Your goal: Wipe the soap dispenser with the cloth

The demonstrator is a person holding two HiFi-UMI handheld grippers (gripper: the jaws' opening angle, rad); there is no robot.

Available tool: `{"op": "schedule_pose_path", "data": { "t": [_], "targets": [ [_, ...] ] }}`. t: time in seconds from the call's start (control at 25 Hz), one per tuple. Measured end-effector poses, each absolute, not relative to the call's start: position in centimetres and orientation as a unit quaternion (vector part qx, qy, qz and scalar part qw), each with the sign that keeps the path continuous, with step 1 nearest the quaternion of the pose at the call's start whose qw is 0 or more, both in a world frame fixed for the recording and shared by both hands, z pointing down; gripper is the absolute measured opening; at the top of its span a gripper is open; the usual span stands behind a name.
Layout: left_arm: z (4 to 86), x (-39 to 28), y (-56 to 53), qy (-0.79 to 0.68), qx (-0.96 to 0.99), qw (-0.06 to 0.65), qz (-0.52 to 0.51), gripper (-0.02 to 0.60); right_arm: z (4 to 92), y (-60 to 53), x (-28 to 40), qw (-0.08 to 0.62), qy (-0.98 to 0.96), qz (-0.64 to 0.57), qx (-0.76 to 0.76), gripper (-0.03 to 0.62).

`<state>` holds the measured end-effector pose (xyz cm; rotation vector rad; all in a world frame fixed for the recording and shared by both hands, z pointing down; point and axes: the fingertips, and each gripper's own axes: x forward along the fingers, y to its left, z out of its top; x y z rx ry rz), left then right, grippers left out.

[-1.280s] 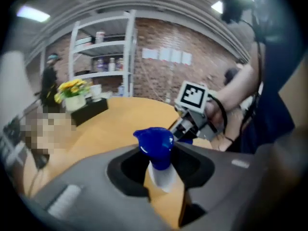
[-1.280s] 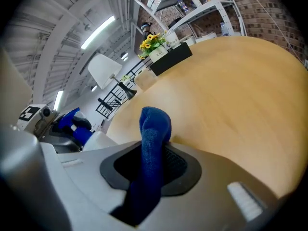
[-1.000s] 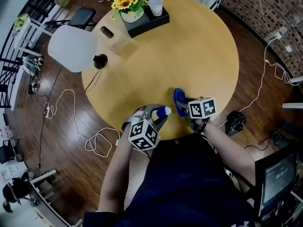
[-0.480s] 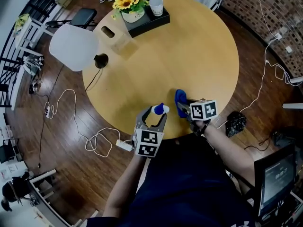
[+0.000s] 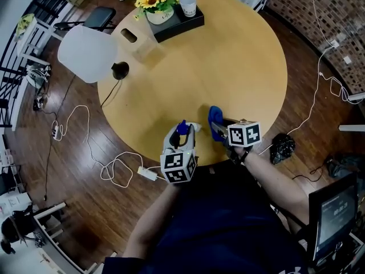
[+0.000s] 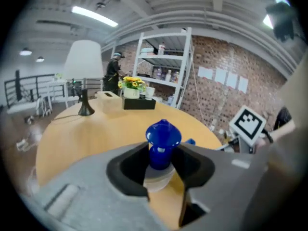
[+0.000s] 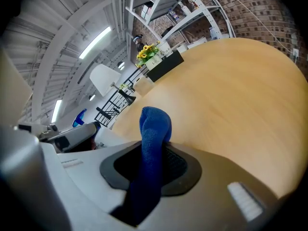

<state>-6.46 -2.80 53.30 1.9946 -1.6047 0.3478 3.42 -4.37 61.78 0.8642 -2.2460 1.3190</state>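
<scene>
Our left hand-held gripper (image 6: 161,161) has its jaws closing on the soap dispenser (image 6: 162,139). The blue pump neck stands upright between the two dark pads, which meet it on either side, and the pale bottle body shows just below them. From the head view, this left hand-held gripper (image 5: 181,136) sits at the near edge of the desk (image 5: 239,61), with the soap dispenser (image 5: 182,128) poking up just past its tips.

Our right hand-held gripper (image 7: 155,163) is clamped on the blue cloth (image 7: 155,126), which rises out of the jaws in a folded hump and trails back between them. In the head view, the right hand-held gripper (image 5: 222,129) lies just to the right of the left one, near it but apart. The cloth (image 5: 215,119) sticks out ahead of it over the desk and does not touch the dispenser.

Well ahead of both hand-held grippers, at the far side of the round desk, a black tray (image 5: 181,24) carries a pot of sunflowers (image 5: 154,1) and a white cup (image 5: 187,5). To the left of the tray is a wooden box (image 5: 134,40), and further left a white lamp shade (image 5: 86,53) hangs over the desk's edge. Beyond the desk, the left gripper view shows a white shelf unit (image 6: 166,64) against a brick wall (image 6: 226,88).
</scene>
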Motion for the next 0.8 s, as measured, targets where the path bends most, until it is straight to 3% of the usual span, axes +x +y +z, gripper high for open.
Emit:
{"op": "schedule_pose_path", "data": {
  "t": [0.24, 0.4, 0.64, 0.8],
  "targets": [
    [53.5, -12.5, -2.5, -0.598, 0.713, 0.364, -0.033, 0.143, 60.4, -3.8, 1.8, 0.169, -0.798, 0.493, 0.302, 0.095],
    [54.8, -15.3, -1.7, -0.597, 0.68, 0.411, -0.108, 0.143, 57.0, -3.2, -2.9, 0.142, -0.837, 0.458, 0.264, 0.095],
    [55.6, -16.5, -1.1, -0.605, 0.652, 0.435, -0.141, 0.144, 53.2, -1.5, -10.5, 0.14, -0.902, 0.354, 0.204, 0.095],
    [55.6, -16.6, -1.3, -0.605, 0.65, 0.437, -0.141, 0.144, 55.0, -1.3, -10.3, 0.166, -0.893, 0.357, 0.217, 0.095]
  ]
}}
